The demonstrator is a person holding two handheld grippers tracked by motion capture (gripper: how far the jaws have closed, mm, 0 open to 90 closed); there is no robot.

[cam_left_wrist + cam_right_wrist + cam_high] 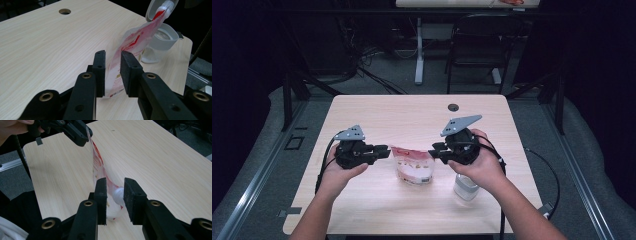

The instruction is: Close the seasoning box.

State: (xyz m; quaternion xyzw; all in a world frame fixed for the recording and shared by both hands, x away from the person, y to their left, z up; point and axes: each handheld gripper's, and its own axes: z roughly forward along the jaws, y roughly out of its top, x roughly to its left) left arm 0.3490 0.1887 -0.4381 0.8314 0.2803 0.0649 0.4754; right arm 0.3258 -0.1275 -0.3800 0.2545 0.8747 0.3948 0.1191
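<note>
Left tongs (384, 150) and right tongs (433, 151) level, tips facing inward; both hands beneath; jaws partly apart.

The red and white pouch (132, 42) has some printing on it, with red marks and tiny lines of writing. The letters are too small and blurry, so no words can be read.

A clear plastic cup (163, 41) stands on the wooden table (377, 115); a black chair (477, 42) stands beyond.
</note>
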